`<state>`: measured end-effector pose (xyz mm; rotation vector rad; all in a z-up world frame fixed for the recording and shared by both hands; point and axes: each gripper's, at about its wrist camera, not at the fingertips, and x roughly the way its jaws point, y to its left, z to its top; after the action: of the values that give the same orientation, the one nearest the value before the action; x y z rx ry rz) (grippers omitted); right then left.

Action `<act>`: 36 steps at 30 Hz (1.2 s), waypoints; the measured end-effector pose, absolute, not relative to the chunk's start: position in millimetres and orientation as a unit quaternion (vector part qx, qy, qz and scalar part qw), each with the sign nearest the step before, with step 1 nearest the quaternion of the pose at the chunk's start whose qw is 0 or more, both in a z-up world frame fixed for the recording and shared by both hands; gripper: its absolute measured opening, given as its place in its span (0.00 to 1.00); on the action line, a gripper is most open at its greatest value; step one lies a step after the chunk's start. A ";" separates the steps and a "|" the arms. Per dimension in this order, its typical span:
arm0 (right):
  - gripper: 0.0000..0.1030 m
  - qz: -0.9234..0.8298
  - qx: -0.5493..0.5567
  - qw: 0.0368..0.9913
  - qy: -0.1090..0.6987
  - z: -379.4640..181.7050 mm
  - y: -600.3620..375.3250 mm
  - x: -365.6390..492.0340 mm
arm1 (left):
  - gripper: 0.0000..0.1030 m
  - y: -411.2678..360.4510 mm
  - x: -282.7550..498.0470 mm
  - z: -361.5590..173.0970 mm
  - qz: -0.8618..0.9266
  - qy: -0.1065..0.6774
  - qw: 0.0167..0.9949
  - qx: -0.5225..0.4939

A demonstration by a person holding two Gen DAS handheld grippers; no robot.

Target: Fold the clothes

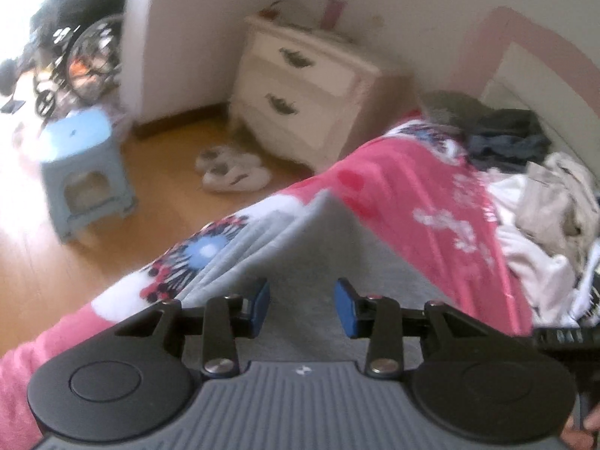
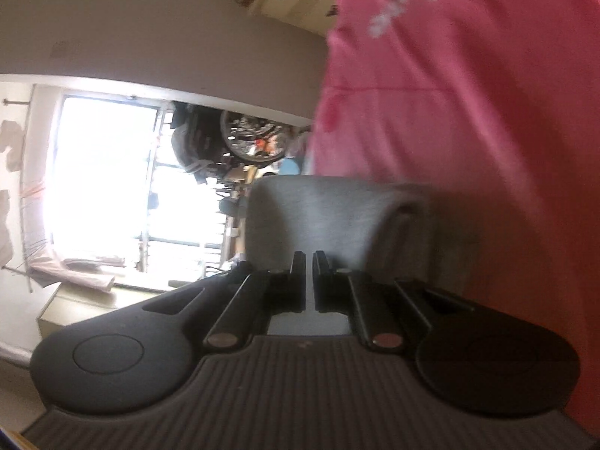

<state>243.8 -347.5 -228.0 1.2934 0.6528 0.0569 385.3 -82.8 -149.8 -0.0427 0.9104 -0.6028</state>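
I judge the fold of a grey garment (image 1: 322, 232) to be under way on the bed, with the cloth spread over the pink blanket (image 1: 408, 187). My right claw (image 2: 309, 262) is closed, its fingers all but together on a raised edge of the grey garment (image 2: 337, 206); grey cloth shows in the narrow slot between the fingers and stands up just ahead of them, so I take this to be a pinch on the fabric. My left claw (image 1: 302, 300) stands partly apart over the same garment, blue pads (image 1: 347, 307) clear of each other and of the cloth; grey fabric lies beneath the gap, but nothing is clamped. Both views are blurred, and I cannot tell which part of the garment each claw addresses. A pile of unfolded clothes (image 1: 540, 195) waits further up the bed, near the wall, so the task as a whole looks early. Beside the bed stand a nightstand (image 1: 300, 86), shoes (image 1: 232, 172) and a blue stool (image 1: 82, 165) on the floor. Next, I judge, the left claw must take the matching edge, so that both hands can carry the cloth over evenly. The risk is one hand dragging the cloth and skewing the fold.
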 end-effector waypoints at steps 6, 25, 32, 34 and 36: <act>0.00 0.039 0.605 0.742 0.287 -243.8 -354.0 231.5 | 0.25 -74.6 391.7 -160.8 -0.278 0.447 0.850 -0.018; 0.00 0.048 0.576 0.771 0.268 -239.4 -364.6 218.3 | 0.30 -119.8 406.2 -163.2 -0.346 0.409 0.845 -0.009; 0.04 0.059 0.563 0.782 0.261 -225.8 -362.4 234.6 | 0.36 -128.2 419.6 -161.9 -0.345 0.400 0.849 -0.017; 0.00 0.041 0.569 0.774 0.273 -232.5 -366.2 238.4 | 0.35 -127.4 423.0 -164.5 -0.340 0.404 0.849 -0.021; 0.00 0.035 0.586 0.764 0.268 -237.1 -370.9 233.3 | 0.35 -124.3 424.7 -161.2 -0.334 0.406 0.850 -0.024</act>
<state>233.3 -370.9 -237.1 1.2748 0.5830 0.0756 424.7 -124.3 -161.2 -0.0514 0.8549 -0.7041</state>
